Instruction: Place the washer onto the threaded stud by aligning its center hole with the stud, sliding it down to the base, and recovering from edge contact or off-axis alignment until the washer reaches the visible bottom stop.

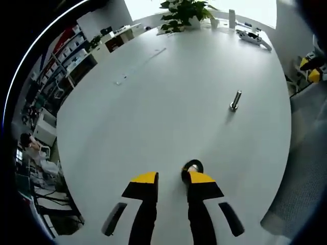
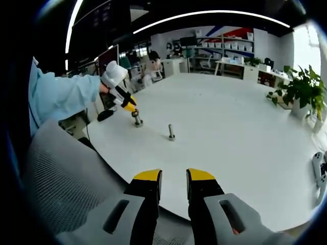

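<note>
The washer [image 1: 192, 166], a dark ring lying flat on the white worktop [image 1: 168, 102], sits at the tip of the left tool's [image 1: 173, 179] right jaw, touching or just under it. That tool's 2 yellow-tipped jaws stand a narrow gap apart with nothing between them; the ring is outside the gap, so I judge it is not gripped (the jaw hides part of it, so the contact cannot be read exactly). In the right gripper view the left tool [image 2: 130, 108] shows far to the left, held by a gloved hand [image 2: 113, 75] on a light blue sleeve [image 2: 61, 97], its tip down at a small dark object on the worktop, apparently the washer [image 2: 137, 121].

The threaded stud [image 1: 235, 100] stands upright and bare, further off and to the right of the washer, well apart from it. In the right gripper view the stud [image 2: 171, 132] stands near the left tool. The right tool [image 2: 173, 179] hangs back over the near edge of the worktop, above a grey mesh chair back [image 2: 56, 184], jaws narrowly parted and empty.

So the task looks barely begun: nothing is on the stud. Picking up the washer, carrying it over, aligning the hole and sliding it to the base are all left. A potted plant [image 1: 181, 14] stands at the far edge.
</note>
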The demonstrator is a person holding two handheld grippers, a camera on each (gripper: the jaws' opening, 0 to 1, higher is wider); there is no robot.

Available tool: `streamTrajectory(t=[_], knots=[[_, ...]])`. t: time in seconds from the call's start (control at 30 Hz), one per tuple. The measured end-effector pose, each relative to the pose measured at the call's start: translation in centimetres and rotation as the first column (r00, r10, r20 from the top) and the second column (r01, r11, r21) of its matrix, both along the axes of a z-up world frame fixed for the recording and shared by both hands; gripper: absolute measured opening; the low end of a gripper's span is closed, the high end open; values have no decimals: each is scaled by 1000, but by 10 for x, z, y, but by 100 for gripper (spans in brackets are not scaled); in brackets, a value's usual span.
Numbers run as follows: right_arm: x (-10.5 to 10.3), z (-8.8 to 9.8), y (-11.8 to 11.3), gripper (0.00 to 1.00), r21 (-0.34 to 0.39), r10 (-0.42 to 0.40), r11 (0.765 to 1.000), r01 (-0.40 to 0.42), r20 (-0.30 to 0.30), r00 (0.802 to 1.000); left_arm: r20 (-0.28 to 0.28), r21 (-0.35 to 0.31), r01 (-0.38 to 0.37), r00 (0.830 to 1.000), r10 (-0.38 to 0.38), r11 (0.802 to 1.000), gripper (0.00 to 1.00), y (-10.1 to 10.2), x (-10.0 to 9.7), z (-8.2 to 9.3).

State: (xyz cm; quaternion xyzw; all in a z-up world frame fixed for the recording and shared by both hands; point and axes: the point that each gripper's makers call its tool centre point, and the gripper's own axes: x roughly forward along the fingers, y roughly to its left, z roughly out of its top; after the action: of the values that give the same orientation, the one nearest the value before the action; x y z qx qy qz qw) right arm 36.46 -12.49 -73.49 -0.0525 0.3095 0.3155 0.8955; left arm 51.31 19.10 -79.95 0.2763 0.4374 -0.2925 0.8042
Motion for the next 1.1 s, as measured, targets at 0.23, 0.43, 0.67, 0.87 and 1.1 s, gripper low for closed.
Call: streamTrajectory(t=[0.23, 0.43, 0.67, 0.87, 1.1], knots=[[0, 0, 0, 22, 2, -3, 1000, 3, 1, 1000, -39, -54, 12, 999, -14, 998, 7, -8, -8, -1], [0, 1, 0, 22, 3, -5, 1000, 5, 2, 1000, -40, -60, 17, 999, -20, 998, 0, -11, -9, -2], [0, 1, 0, 22, 5, -4, 1000, 4, 2, 1000, -43, -72, 17, 999, -20, 997, 0, -16, -13, 1], [0, 1, 0, 22, 5, -3, 1000, 3, 2, 1000, -55, -85, 15, 998, -20, 996, 0, -19, -16, 2], [0, 1, 0, 22, 6, -3, 1000, 3, 3, 1000, -64, -104, 14, 998, -20, 994, 0, -25, -20, 7]])
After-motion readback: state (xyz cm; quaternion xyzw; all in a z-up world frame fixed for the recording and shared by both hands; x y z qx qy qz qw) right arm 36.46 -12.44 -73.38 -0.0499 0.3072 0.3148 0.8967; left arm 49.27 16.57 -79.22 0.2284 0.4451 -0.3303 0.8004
